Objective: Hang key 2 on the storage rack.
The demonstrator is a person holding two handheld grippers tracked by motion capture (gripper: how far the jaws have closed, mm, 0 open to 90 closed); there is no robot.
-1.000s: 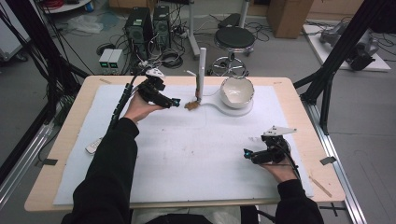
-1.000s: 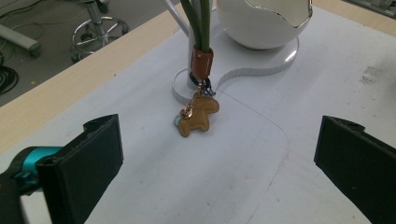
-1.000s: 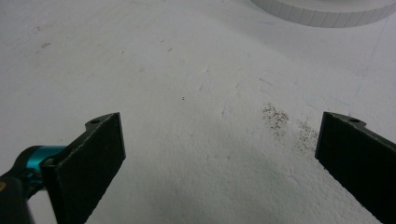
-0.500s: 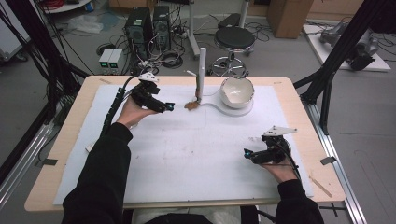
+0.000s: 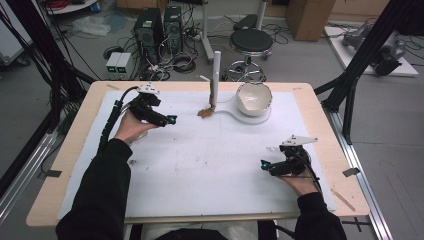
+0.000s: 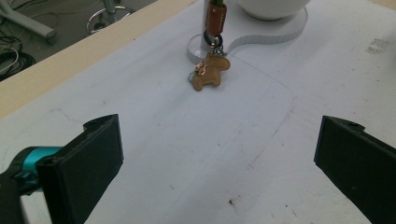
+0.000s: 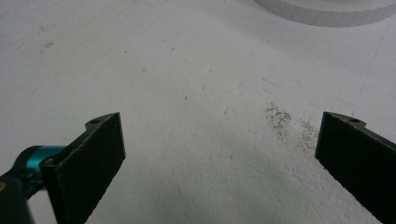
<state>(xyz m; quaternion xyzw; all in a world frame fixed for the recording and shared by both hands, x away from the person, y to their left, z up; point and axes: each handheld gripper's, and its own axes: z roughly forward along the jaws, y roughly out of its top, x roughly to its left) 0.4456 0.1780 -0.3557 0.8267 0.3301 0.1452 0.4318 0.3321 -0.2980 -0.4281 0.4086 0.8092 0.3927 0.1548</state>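
Looking down from the high view: wooden table [image 5: 70, 150] with a white sheet [image 5: 210, 160] covering most of the top, bare wood strip showing along every edge. The sheet is scuffed; the right gripper view shows a patch of dark specks [image 7: 289, 122] on it.

Left gripper [image 5: 169, 120] sits toward the far left corner of the table, angled at the post, jaws wide with nothing between them. Right gripper [image 5: 264, 165] is near the right edge on the near side, jaws also wide and empty, white sheet between them in its own view.

Near the middle of the far edge: a white upright post [image 5: 215, 80] on a flat white base [image 5: 255, 118] that also carries a white bowl [image 5: 254, 98], the bowl on the right-hand side of the post. A brown horse-shaped keychain [image 6: 210, 71] hangs off a ring at the foot of the post and lies on the sheet, touching the base's edge. It is well apart from both grippers.

Room: grey floor, black computer towers [image 5: 160, 27] and tangled cables beyond the far edge, a round black stool [image 5: 252, 41], a cardboard box [image 5: 307, 17], black frame struts on both sides of the table.
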